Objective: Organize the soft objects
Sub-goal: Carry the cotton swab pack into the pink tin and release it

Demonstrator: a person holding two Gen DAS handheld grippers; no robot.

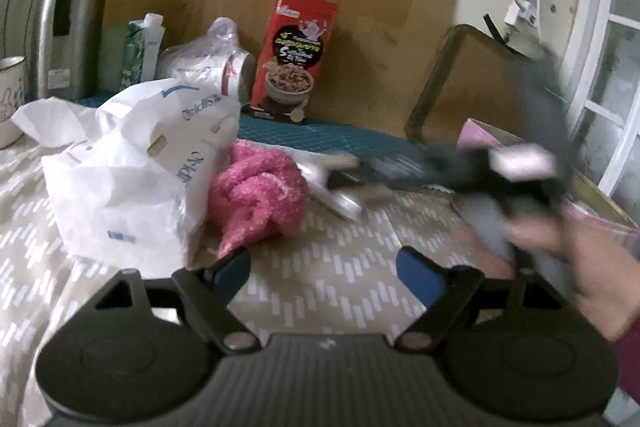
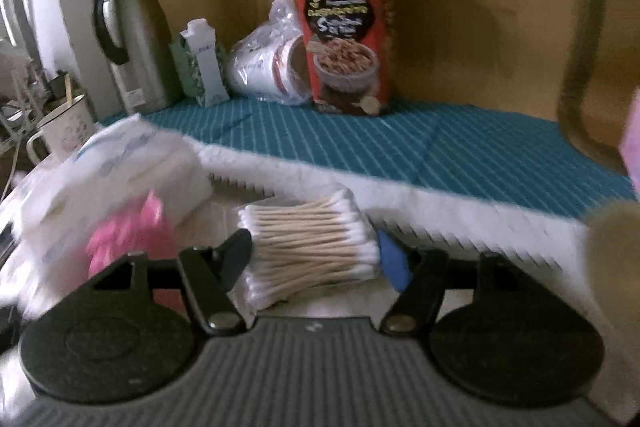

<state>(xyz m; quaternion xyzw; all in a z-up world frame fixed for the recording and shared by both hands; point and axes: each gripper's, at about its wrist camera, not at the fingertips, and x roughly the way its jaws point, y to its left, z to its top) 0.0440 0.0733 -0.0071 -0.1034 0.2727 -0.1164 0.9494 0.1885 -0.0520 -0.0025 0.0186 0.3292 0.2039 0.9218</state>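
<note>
We hold our left gripper [image 1: 320, 267] low at the bottom of its frame, fingers spread apart over the patterned cloth [image 1: 320, 291], the pink fluffy bundle [image 1: 256, 191] just above at centre left beside the white plastic bag [image 1: 132, 171]. Our right gripper [image 2: 316, 255] is clamped on the pack of cotton swabs [image 2: 312, 247] at centre frame

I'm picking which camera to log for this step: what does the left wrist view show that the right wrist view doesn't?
Only the left wrist view shows the open left gripper and the other gripper, blurred, from outside. Only the right wrist view shows the pack of cotton swabs between the right gripper fingers, contact unclear. Both show the red cereal box, steel thermos, white plastic bag and pink fluffy item.
</note>
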